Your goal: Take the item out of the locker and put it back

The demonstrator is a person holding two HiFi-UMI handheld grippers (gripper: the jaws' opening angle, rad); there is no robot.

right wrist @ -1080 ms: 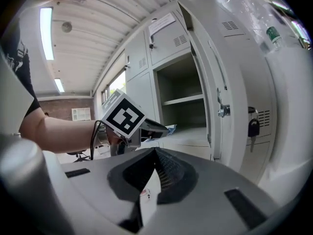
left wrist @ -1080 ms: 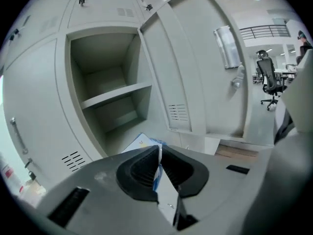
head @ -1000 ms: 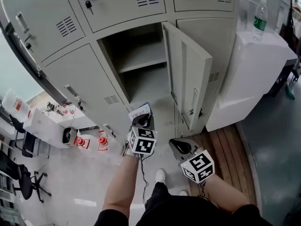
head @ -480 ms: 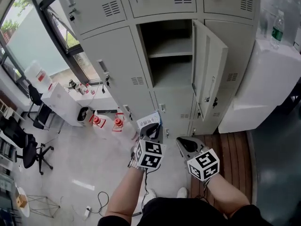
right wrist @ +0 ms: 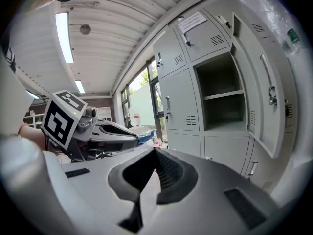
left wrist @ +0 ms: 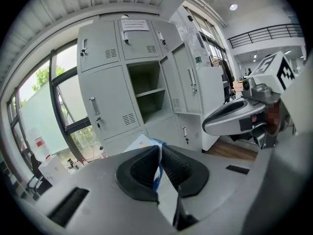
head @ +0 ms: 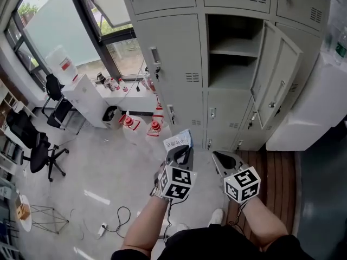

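Two grippers at lower centre: left gripper [head: 181,153] clamps a flat packet [head: 178,141] between its jaws, top jutting past the tips; right gripper [head: 222,159] jaws pressed together, empty.

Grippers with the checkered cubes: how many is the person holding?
2. The left gripper, low in the middle of the head view, is shut on a blue-and-white packet. The right gripper is just beside it, shut and empty. No others show.
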